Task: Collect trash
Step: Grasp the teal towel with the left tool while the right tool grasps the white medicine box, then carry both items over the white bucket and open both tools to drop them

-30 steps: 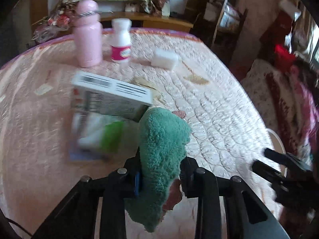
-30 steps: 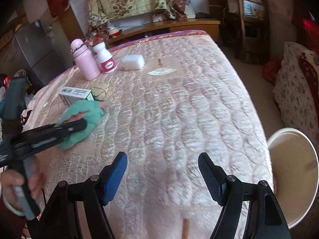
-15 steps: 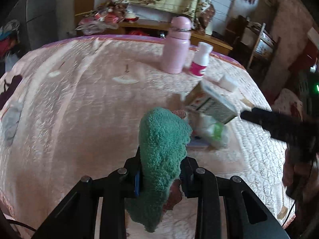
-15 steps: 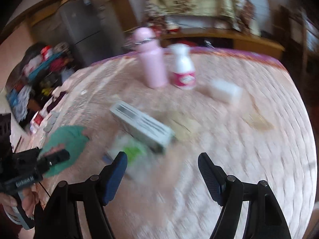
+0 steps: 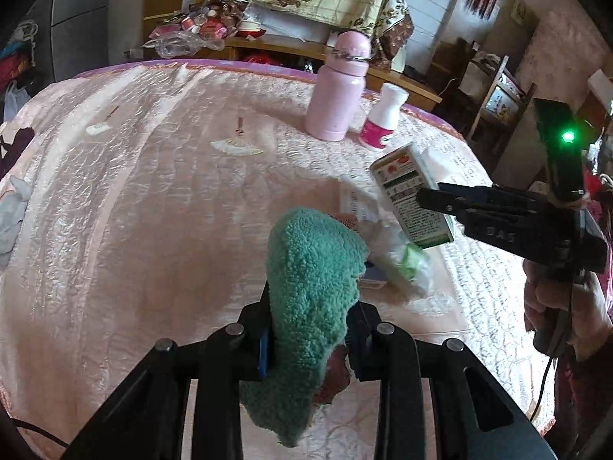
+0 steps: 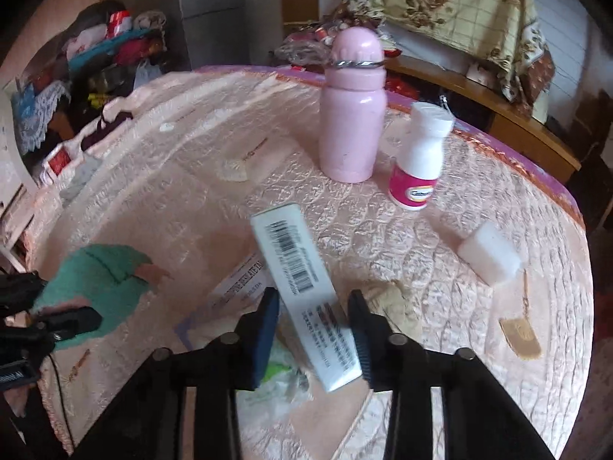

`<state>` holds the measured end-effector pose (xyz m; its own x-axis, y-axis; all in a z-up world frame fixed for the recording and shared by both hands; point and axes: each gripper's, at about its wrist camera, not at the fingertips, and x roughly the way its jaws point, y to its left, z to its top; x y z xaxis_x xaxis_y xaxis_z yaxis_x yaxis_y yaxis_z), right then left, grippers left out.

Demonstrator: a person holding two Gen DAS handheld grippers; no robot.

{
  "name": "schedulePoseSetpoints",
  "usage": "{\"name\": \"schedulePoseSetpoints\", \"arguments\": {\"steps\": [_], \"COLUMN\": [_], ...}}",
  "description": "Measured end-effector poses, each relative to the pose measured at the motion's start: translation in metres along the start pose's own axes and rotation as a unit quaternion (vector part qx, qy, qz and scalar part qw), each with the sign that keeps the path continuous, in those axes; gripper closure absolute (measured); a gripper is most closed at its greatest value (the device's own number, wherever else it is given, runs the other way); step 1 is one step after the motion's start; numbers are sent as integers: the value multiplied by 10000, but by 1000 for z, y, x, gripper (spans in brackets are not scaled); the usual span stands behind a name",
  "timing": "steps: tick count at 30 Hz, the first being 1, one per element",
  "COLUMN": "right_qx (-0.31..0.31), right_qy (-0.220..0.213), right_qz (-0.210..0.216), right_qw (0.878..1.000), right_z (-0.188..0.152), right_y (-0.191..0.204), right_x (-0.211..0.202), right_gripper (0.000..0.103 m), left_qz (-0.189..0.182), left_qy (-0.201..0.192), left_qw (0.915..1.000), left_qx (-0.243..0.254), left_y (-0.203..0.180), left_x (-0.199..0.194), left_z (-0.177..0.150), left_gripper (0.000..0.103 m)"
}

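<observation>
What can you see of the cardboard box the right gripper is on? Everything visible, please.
The box is a long, slim carton, apparently thin cardboard, white on the barcode face and green and white with printed text and a red picture on another face. It sits between the fingers of the right gripper, tilted, far end raised. Whether the pads press it yet is unclear. Under it lie crumpled white and green plastic wrap and a flat printed packet on the pink quilted cover. It looks intact and closed.

A pink quilted cloth (image 5: 153,211) is covering the table, a floral checked fabric (image 6: 459,4) is hanging behind a long wooden shelf (image 6: 498,111), and daylight is glinting off the cloth.
</observation>
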<state>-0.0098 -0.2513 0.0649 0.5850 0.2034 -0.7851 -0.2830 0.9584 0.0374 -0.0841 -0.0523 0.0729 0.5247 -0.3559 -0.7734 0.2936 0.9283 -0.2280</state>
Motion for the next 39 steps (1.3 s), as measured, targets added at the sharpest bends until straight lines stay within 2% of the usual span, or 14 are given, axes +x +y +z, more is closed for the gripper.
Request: {"name": "schedulePoseSetpoints", "arguments": {"steps": [6,11,16,17,22,28,36,39], "right_qx": [542,824,989,1057,1387,1577,1748,1814], "right_qy": [-410,4,455,517,569,189,-324,-383], "right_qz": [5,-226,-300,-243,-79,-113,-282,-504], "right_qw": [9977,9963,9936,9928,9887,9872,9837,9814], "right_z": [-24,-64,-107,-114,-131,-145,-162,-174], "right_y": [-20,-29,-30,-30,-26,-22,-21,-23], "right_x": [-62,-98,-99,-95,-75,-82,-137,-155], "right_gripper": [69,69,68,64,64,70,70,70], "left_qz": [-248,-431,-528,-527,-515,-505,-755,-857], "left_qy": [-50,-25,109,130,171,158,176,197], "left_qw": [9996,9984,9968,9965,9956,9960,9928,9908], "left_qx": [89,375,587,642,767,720,917,1031], "left_y": [-23,-53,-78,-82,-94,-98,-129,-145], "left_x": [-4,-7,-3,-3,-9,-13,-17,-16], "left_z": [-4,-15,-28,-31,-42,-47,-58,-63], "left_gripper": [71,71,71,71,71,71,71,71]}}
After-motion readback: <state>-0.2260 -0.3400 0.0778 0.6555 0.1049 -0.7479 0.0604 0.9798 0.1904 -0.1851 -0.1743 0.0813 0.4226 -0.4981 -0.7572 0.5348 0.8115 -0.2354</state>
